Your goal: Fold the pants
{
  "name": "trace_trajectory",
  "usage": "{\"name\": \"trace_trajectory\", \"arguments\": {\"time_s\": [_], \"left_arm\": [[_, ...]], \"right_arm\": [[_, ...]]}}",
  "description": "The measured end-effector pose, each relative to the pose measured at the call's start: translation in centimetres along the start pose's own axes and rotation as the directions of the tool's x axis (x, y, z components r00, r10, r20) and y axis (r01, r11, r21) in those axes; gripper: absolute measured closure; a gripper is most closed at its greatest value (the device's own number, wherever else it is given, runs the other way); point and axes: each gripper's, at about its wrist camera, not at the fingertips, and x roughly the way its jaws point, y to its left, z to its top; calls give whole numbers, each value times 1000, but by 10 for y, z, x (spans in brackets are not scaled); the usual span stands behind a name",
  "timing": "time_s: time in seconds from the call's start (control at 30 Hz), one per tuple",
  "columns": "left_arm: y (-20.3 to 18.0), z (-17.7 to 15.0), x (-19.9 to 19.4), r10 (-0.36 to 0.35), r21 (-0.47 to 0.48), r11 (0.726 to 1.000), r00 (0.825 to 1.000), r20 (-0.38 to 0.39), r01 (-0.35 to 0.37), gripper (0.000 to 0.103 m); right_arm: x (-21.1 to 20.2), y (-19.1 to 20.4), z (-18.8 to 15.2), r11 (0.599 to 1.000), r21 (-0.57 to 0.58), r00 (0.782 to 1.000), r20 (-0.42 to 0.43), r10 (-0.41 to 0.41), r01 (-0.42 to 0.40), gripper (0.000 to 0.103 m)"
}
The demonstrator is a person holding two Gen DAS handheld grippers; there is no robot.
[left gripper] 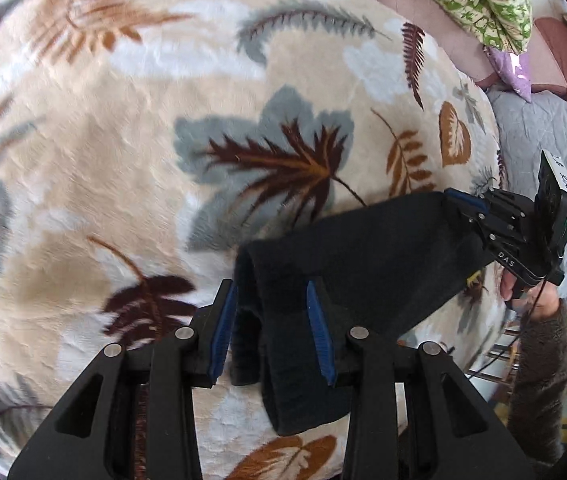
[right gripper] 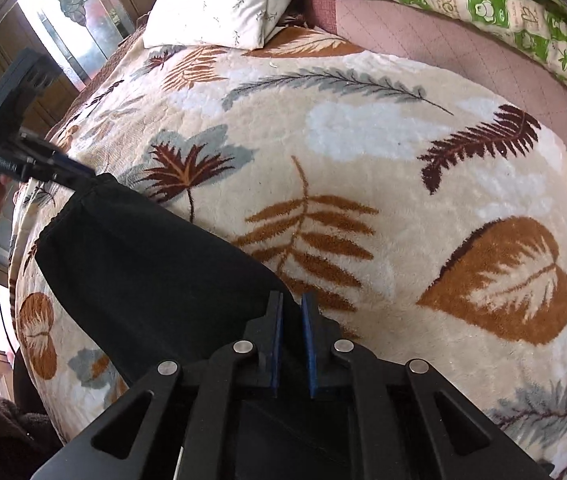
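Black pants (left gripper: 355,256) hang stretched between my two grippers above a leaf-patterned blanket (left gripper: 123,140). In the left wrist view my left gripper (left gripper: 272,304) has its blue pads wide apart around one corner of the cloth, which sags between them. My right gripper (left gripper: 463,206) shows at the right, clamped on the far corner. In the right wrist view the right gripper (right gripper: 292,304) pinches the pants (right gripper: 143,264) between nearly closed blue pads. The left gripper (right gripper: 79,174) is at the far left, at the other corner of the cloth.
A green patterned quilt (right gripper: 483,0) and a white pillow (right gripper: 219,0) lie at the head of the bed. A pink sheet (right gripper: 463,56) borders the blanket. A grey cover (left gripper: 543,140) lies at the right. My sleeve (left gripper: 539,380) is at lower right.
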Motion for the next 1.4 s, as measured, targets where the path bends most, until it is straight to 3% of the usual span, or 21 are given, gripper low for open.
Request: {"name": "trace_trajectory", "arguments": {"time_s": [0.1,0.17,0.2,0.27,0.33,0.37,0.47,0.57,0.7,0.8,0.87,0.97,1.13,1.23,1.33,1.4], "left_arm": [[-7,3,-1,-15,-35,999,998,66,17,69],[-19,2,-3,14,-34,999,994,106,-10,83],[-23,1,-7,21,-30,999,990,136,-17,89],[-27,-4,-18,7,-31,1000,977,211,0,91],[-29,-9,-24,88,-20,996,957,278,-86,91],[-31,-11,-19,169,-12,985,947,272,-172,91],[-29,-12,2,288,6,955,931,224,-296,91],[-21,-14,3,267,-31,963,939,214,-267,90],[-10,-21,-15,222,-84,975,944,243,-208,90],[-3,-33,-27,228,-120,972,935,271,-203,90],[-5,-40,-33,251,-138,966,923,292,-219,90],[-25,-49,-41,283,-159,957,901,328,-242,90],[-84,-52,-38,207,-71,978,916,343,-195,90],[-129,-55,-23,154,28,985,938,310,-171,90],[-176,-60,0,103,120,983,956,273,-140,78],[-208,-67,19,103,184,971,962,252,-152,76]], "right_arm": [[5,3,1,1000,4,1000,-1,-19,19,94],[3,5,2,999,-9,999,9,-51,51,94],[2,7,3,998,-13,998,18,-59,59,99],[-9,6,6,997,-2,995,70,-72,73,100],[-20,1,7,998,34,991,120,-55,51,100],[-19,-1,6,998,45,991,124,-53,48,100],[3,-6,-2,996,65,996,57,-64,60,100],[17,-7,-7,991,99,995,44,-91,87,90],[-18,-5,-8,974,194,984,109,-137,114,84],[-58,4,-22,958,271,973,176,-148,97,79],[-87,13,-41,944,321,967,205,-150,79,63],[-116,22,-75,925,371,962,217,-167,77,55],[-128,13,-124,874,476,969,159,-190,94,55],[-135,-7,-148,825,552,968,117,-220,121,55],[-146,-28,-171,766,634,971,97,-221,111,55],[-152,-39,-183,741,660,970,75,-232,127,55]]}}
